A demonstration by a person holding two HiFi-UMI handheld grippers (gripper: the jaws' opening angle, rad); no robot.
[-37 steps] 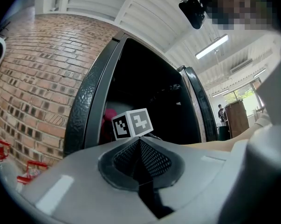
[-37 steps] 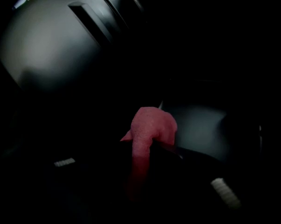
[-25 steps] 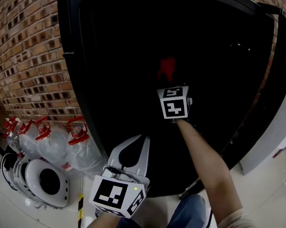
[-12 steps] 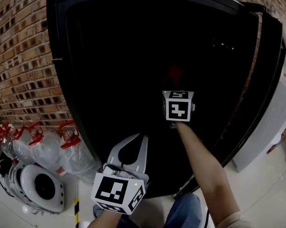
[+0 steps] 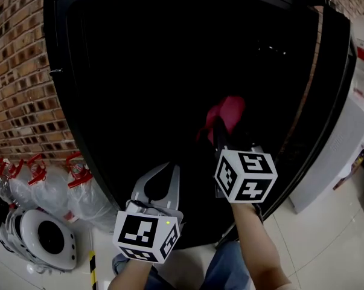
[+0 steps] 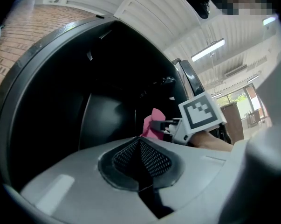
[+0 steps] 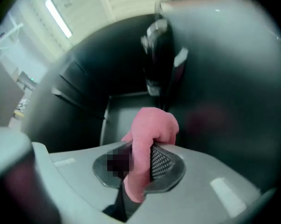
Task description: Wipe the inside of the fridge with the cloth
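Pulling back out of the fridge, our right gripper has its fingers clamped on the cloth; our left gripper has its fingers together.

A brick wall stands left of the left gripper, bottles at its foot. Pale floor tiles lie right of the right gripper. A strip light glows overhead.

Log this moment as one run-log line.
right claw: shut on pink cloth, pointed into fridge | left claw: shut, empty, in front of fridge | wipe contact: cannot tell
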